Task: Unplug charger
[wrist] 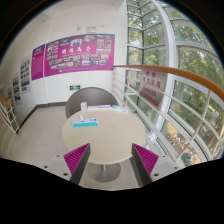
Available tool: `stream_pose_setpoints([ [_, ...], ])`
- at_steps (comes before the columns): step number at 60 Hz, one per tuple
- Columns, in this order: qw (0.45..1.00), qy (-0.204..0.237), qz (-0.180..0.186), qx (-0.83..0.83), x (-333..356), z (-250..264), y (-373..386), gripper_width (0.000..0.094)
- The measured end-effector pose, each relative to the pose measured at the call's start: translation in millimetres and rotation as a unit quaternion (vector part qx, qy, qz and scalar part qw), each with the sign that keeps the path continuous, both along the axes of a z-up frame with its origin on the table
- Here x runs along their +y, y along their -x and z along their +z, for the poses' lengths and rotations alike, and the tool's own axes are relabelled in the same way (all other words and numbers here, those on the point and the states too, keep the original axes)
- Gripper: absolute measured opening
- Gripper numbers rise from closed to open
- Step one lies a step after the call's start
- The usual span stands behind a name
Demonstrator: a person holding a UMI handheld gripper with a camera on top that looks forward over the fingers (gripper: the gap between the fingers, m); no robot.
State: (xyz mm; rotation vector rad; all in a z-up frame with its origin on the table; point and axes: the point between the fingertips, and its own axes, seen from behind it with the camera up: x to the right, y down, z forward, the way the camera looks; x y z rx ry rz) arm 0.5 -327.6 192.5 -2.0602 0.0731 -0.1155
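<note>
A round white table (110, 140) stands just ahead of my fingers. On its far part lies a small light-blue and white thing (84, 121), too small to tell whether it is the charger or a power strip. My gripper (112, 160) is open and empty, well short of that thing, with its magenta pads (77, 156) spread wide over the table's near edge. No cable shows.
A grey chair (92, 101) stands behind the table. A wall with magenta posters (72, 54) is at the back. A curved wooden handrail (170, 72) and tall windows (175, 60) run along the right. A railing (8, 108) is at the left.
</note>
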Motion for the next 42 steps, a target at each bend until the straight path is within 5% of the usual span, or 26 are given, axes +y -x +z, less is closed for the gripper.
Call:
stream_pose_setpoints([
  [22,0.999,0.033,0.028,0.021,22,-42,53,0.0853],
  [42,0.995,0.026,0.093,0.009,199,-88,155,0.0856],
])
